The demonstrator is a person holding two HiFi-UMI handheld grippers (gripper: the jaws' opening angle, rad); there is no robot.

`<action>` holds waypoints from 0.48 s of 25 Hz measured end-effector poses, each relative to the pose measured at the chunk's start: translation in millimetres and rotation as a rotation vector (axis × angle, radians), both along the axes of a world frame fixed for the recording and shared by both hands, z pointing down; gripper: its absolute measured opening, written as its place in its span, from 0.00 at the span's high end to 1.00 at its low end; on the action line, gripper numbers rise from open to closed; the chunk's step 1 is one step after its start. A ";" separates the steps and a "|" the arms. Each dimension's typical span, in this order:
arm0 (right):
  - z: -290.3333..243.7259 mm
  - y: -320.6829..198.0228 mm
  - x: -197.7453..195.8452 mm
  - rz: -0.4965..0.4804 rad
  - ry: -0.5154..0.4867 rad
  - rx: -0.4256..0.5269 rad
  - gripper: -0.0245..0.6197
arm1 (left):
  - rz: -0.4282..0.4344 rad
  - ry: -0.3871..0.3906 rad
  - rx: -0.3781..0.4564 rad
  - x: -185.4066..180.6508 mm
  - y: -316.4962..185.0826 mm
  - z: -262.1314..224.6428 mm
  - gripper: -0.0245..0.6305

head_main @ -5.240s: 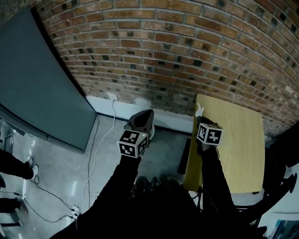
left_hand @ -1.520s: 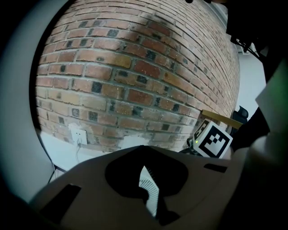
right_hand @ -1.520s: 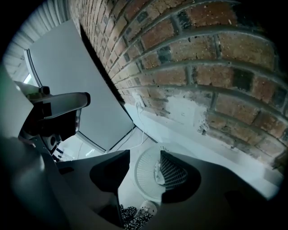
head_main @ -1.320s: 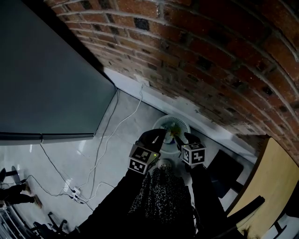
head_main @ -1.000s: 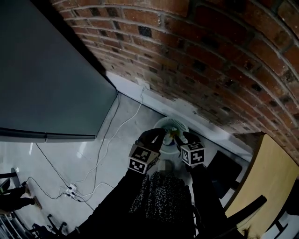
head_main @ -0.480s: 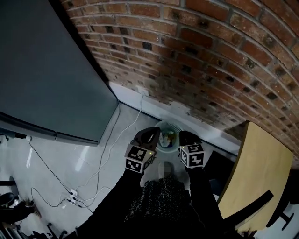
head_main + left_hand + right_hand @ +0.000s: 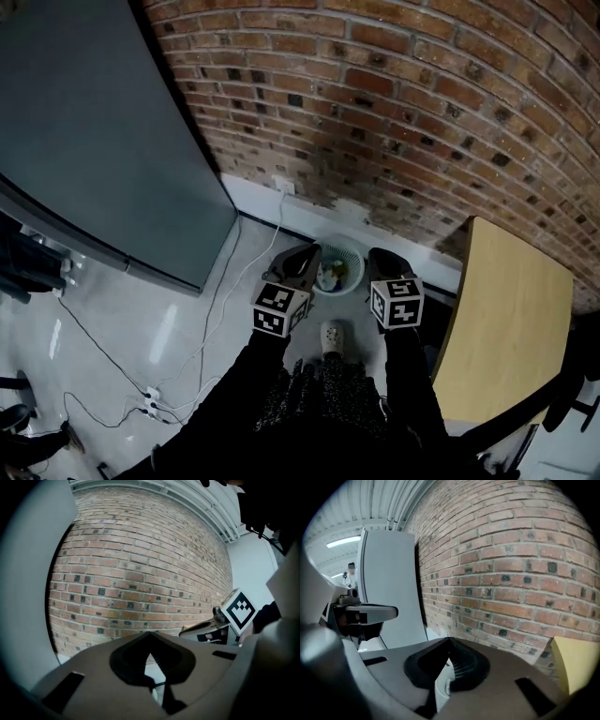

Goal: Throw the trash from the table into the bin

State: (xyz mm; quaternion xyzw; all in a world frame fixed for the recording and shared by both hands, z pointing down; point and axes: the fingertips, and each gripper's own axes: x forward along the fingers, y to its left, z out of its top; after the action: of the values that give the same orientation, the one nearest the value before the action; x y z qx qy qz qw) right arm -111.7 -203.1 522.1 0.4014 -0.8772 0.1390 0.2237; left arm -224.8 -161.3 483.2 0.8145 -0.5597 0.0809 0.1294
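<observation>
- Standing at the bottom of the head view, the person shows only black sleeves and one pale shoe.
- Just above, left of centre, the left gripper has its jaws pressed together on nothing. The right gripper, right of centre, is pinched closed and empty too. I'd say they flank the bin because the drop is done.
- Between their tips, mid-frame, sits the round white mesh bin, tucked at the wall's foot, with crumpled pale and greenish trash lying inside it.
- At the right edge, the yellow wooden table looks bare where it shows.
- Farthest off, the red brick wall fills the top and a flat grey panel the upper left.
</observation>
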 end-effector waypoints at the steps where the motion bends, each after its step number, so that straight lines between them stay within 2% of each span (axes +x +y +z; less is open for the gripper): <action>1: -7.8 7.1 1.0 0.000 -0.003 0.014 0.95 | 0.002 -0.001 0.008 0.0 5.7 -6.2 0.95; 6: -42.3 37.2 9.6 -0.018 -0.002 0.082 0.95 | 0.022 -0.007 0.037 7.3 24.5 -29.1 0.95; 12: -79.0 47.8 36.0 0.046 -0.071 0.145 0.95 | 0.011 -0.016 0.079 24.5 34.5 -51.2 0.95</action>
State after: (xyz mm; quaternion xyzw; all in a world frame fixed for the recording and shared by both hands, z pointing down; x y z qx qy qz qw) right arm -75.7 -155.3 443.0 0.4314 -0.8829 0.0941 0.1597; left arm -200.3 -126.8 432.0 0.8215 -0.5588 0.0658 0.0923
